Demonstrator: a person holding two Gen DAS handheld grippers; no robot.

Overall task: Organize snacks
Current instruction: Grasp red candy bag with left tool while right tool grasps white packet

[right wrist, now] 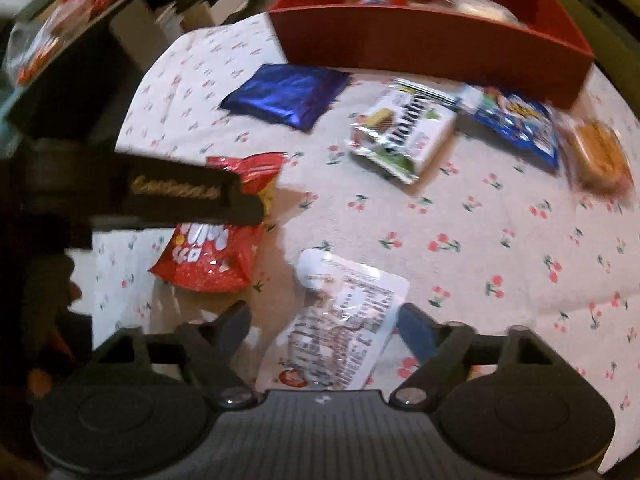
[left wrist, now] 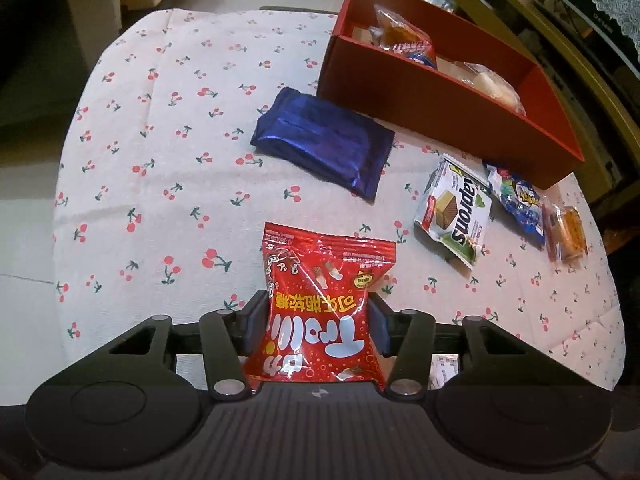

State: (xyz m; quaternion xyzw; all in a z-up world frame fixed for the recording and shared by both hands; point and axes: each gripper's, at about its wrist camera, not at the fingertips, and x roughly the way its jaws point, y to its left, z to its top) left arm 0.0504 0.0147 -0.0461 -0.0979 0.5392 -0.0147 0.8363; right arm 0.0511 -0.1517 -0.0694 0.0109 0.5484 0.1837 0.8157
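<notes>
Left wrist view: the left gripper (left wrist: 316,326) pinches a red Trolli gummy bag (left wrist: 320,312) at its waist, one pad on each side; the glossy pouch bulges above and below the pinch, its white bubble lettering reading upside down. The bag occupies the 6 o'clock position, above a cherry-print tablecloth (left wrist: 160,160).

At 12 o'clock from the bag lies a blue foil packet (left wrist: 324,140), creased lengthwise, shiny, with crimped ends. At 1 o'clock stands a red open box (left wrist: 420,92) holding several wrapped snacks. At 3 o'clock, near the box's front wall, lie a white-and-green Naprons wafer pack (left wrist: 456,210), a blue printed pouch (left wrist: 516,200) and a clear-wrapped orange pastry (left wrist: 566,232), side by side.

Right wrist view (motion-blurred): the right gripper (right wrist: 324,328) has its fingers spread wide on either side of a white sachet with dense black print (right wrist: 344,320), at 6 o'clock; contact cannot be told. The Trolli bag appears at 9 o'clock, held in the other gripper.
</notes>
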